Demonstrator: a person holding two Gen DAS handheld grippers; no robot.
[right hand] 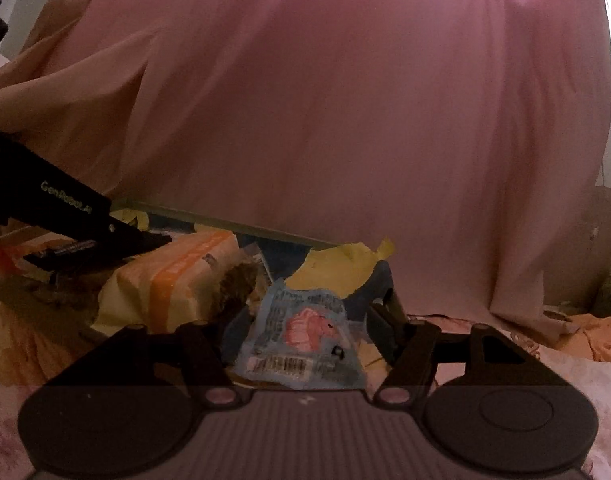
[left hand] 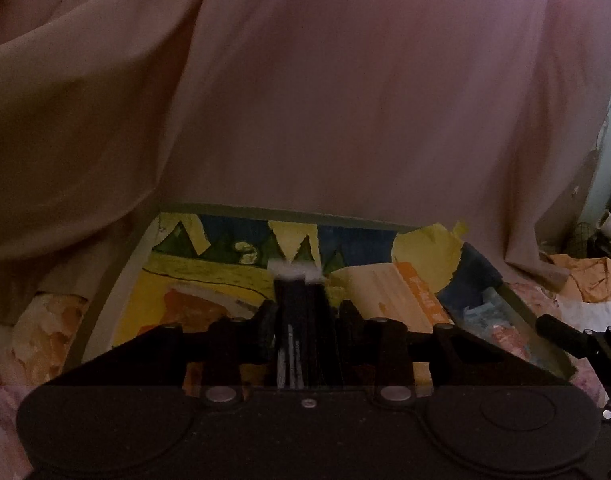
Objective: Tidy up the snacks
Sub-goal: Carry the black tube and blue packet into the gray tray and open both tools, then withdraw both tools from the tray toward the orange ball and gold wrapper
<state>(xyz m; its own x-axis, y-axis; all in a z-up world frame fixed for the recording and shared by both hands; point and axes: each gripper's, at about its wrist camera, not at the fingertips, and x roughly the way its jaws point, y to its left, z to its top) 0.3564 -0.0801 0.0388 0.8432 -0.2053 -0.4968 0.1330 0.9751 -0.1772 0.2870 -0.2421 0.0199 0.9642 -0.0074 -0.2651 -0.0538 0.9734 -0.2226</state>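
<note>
Right claw [right hand: 301,320] spread around blue packet [right hand: 301,344]; left claw [left hand: 296,276] pressed together, empty. Pinch packet mid-body (crinkly), orange pack [right hand: 177,280] at 10 o'clock.

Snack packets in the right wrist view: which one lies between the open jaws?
The blue packet with the pink picture and barcode; the orange-striped cream packet lies farther left, outside them.

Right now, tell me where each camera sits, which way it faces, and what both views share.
Left wrist: behind the shut left gripper, facing a colourful tray and pink curtain.
Right wrist: behind the open right gripper, facing a blue snack packet; the left gripper enters left.
Shared: the curtain, the tray, the orange-striped packet, yellow paper.
</note>
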